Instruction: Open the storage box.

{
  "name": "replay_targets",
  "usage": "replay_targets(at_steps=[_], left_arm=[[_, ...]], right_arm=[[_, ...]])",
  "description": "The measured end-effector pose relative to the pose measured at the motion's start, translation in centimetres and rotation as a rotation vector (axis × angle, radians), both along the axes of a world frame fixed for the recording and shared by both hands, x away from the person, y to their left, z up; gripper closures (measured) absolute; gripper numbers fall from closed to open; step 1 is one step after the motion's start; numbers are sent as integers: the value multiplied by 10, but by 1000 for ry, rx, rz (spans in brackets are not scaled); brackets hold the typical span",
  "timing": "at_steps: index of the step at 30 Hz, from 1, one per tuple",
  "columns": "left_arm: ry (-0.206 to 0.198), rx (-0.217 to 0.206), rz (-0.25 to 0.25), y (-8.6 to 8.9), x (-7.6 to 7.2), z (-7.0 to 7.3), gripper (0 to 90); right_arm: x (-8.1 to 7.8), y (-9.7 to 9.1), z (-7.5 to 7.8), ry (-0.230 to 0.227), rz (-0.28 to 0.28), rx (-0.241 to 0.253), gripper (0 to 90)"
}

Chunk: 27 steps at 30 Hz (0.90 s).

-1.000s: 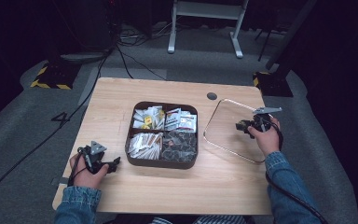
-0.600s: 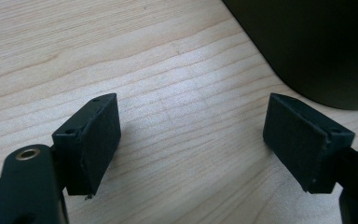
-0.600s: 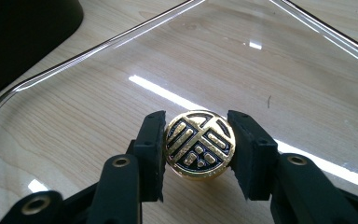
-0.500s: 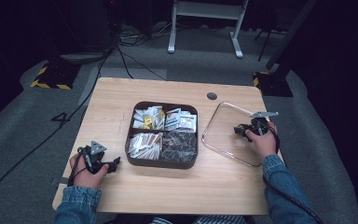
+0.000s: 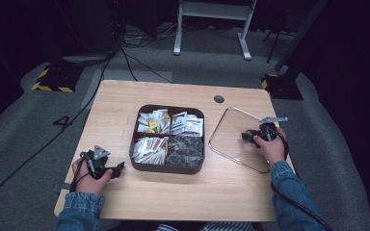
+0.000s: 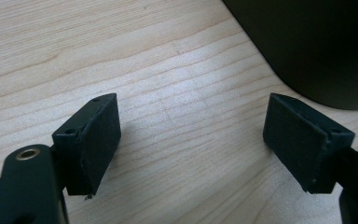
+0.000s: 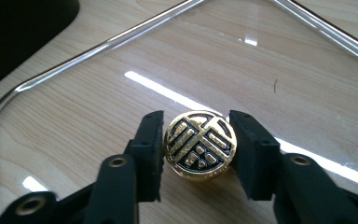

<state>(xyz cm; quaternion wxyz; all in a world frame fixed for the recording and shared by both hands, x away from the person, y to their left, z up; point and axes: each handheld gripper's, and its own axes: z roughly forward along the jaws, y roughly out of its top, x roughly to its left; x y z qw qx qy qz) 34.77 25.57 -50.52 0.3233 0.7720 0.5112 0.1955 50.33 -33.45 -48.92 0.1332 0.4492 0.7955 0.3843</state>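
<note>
Looking down on the wooden table [image 5: 125, 106], I had the dark four-part tray [image 5: 166, 169] of packets at its middle. The clear glass lid [image 5: 229, 144] lay flat between the tray and the right edge, apart from both.

The lid was a rounded square with no real long axis. It sat skewed to the table's edges, one corner pointing toward the far edge. Its gold knob [image 7: 200, 144] stood straight up at the centre, with its patterned face showing in the right gripper view.

My right gripper [image 5: 249, 136] straddled that knob. Its jaws had just been opening, with the knob between the pads, which looked eased off rather than pressing. I judged the lid let go.

My left gripper [image 6: 191, 126] rested by the tray's near-left corner, jaws wide apart over bare wood.

To finish well, I judged I should spread the right jaws wider, then lift straight up along the knob's axis. A sideways pull could catch the knob and drag the lid across the wood.
</note>
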Motion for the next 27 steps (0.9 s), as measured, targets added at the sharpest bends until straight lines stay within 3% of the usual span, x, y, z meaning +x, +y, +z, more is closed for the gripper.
replay_targets(at_steps=[1,4,11,14,18,27], left_arm=[[0,0,0,0,0,0,194],[0,0,0,0,0,0,194],[2,2,-2,0,0,0,194],[5,5,-3,0,0,1,195],[1,4,0,-1,-1,0,195],[0,5,5,0,-3,5,248]], right_arm=[[-1,0,3,-30,-13,8,465],[-4,-1,9,-56,-23,29,416],[-22,-2,22,-110,-18,91,389],[-38,0,26,-131,-9,131,387],[-51,6,27,-140,22,119,387],[-58,14,40,-167,61,129,388]])
